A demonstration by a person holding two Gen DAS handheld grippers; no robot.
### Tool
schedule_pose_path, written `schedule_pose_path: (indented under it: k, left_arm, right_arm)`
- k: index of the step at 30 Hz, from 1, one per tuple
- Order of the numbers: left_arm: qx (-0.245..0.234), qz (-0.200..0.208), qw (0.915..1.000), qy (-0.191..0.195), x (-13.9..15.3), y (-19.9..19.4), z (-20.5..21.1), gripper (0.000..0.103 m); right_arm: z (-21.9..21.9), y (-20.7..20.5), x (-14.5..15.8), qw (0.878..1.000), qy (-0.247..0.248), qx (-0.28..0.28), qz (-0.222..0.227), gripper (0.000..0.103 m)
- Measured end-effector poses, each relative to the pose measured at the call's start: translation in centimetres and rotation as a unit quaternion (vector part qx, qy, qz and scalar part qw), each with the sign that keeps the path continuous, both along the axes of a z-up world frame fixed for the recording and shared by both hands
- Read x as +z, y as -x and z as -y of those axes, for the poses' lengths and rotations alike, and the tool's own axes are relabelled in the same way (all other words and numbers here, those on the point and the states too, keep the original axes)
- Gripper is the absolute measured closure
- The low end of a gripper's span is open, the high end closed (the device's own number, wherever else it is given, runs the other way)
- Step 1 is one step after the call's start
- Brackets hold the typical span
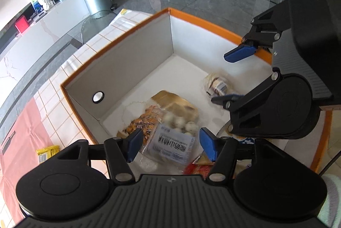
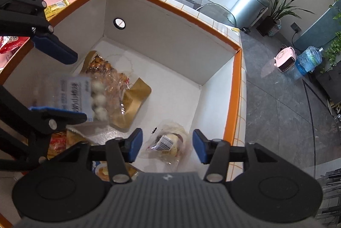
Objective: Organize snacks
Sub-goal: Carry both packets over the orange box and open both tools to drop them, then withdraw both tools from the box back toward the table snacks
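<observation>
the left gripper [image 1: 169,144] is spread wide, holding nothing, over a blurred clear bag of white balls [image 1: 170,138] in the orange-rimmed box [image 1: 119,70]. the right gripper [image 2: 167,147] is likewise wide and empty above a small wrapped bun [image 2: 168,142]. at ten o'clock of the bun lies a gold pouch [image 2: 132,104].

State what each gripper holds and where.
Nothing held. The left gripper and right gripper are open over snack bags in the box.
</observation>
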State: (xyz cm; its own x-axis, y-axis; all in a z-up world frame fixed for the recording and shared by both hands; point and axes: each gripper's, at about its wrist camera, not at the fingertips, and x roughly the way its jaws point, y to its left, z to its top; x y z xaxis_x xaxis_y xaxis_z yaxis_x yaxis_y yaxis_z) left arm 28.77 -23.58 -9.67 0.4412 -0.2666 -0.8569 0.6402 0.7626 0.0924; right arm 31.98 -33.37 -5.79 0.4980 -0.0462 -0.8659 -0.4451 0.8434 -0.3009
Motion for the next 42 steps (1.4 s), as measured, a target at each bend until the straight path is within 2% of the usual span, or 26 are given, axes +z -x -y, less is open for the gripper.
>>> schedule_pose_path:
  k: [3, 12, 17, 21, 25, 32, 37, 42]
  left_arm:
    - [0.001, 0.011, 0.9999, 0.010, 1.1, 0.5, -0.3, 0.025]
    - [0.022, 0.050, 0.9981, 0.030, 4.3, 3.3, -1.3, 0.025]
    - [0.060, 0.067, 0.9945, 0.054, 6.5, 5.2, -3.2, 0.025]
    - [0.085, 0.095, 0.9898, 0.064, 8.5, 7.5, -5.2, 0.025]
    - [0.115, 0.123, 0.9829, 0.073, 9.9, 10.3, -7.4, 0.024]
    - [0.190, 0.137, 0.9677, 0.094, 10.7, 14.0, -11.9, 0.023]
    - [0.252, 0.132, 0.9527, 0.108, 9.5, 15.6, -16.4, 0.022]
    - [0.298, 0.113, 0.9401, 0.120, 7.5, 16.2, -21.7, 0.022]
  right_arm:
    - [0.2, 0.2, 0.7, 1.000, -0.010, -0.015, 0.003, 0.039]
    - [0.8, 2.2, 3.8, 0.997, -0.037, -0.063, 0.028, 0.034]
    - [0.8, 4.3, 6.3, 0.991, -0.084, -0.091, 0.053, 0.034]
    - [0.4, 6.3, 8.2, 0.981, -0.135, -0.116, 0.072, 0.034]
    - [-0.5, 8.5, 9.4, 0.969, -0.188, -0.132, 0.089, 0.034]
    - [-3.8, 13.0, 10.2, 0.950, -0.252, -0.138, 0.118, 0.032]
    - [-7.1, 15.8, 9.3, 0.940, -0.286, -0.134, 0.129, 0.032]
    - [-11.2, 17.7, 7.9, 0.933, -0.294, -0.140, 0.153, 0.032]
